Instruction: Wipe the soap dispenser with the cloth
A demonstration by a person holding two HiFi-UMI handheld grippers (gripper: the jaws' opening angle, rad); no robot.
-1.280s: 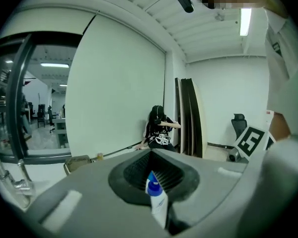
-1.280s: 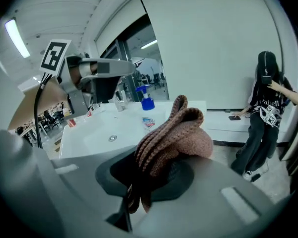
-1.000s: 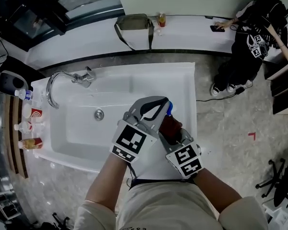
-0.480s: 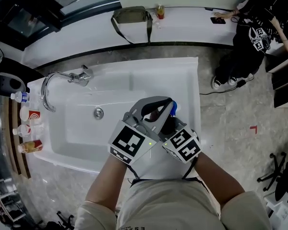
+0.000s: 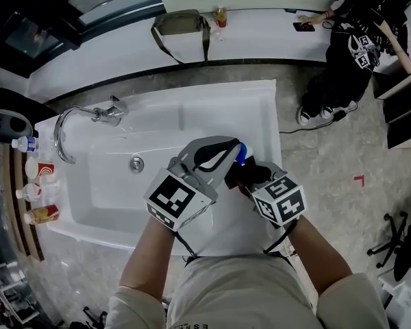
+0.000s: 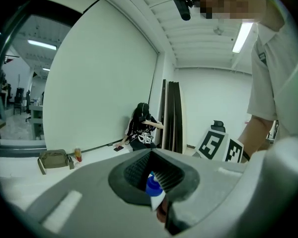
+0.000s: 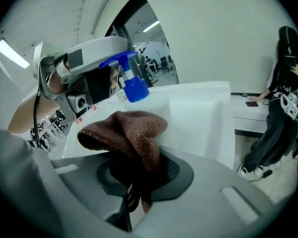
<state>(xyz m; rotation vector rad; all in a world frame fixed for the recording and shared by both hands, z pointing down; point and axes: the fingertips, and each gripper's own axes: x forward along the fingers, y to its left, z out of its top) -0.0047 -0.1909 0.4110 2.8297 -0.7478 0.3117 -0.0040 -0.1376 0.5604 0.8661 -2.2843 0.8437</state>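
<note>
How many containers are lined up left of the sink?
4, in a row beside the sink: a blue-capped bottle, a red-and-white cup, a small bottle, a yellowish bottle. Others may be hidden.

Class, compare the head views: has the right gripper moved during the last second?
Yes. Against the drain, the right gripper has shifted up the picture and rightward, nearer the right rim of the sink.
</note>
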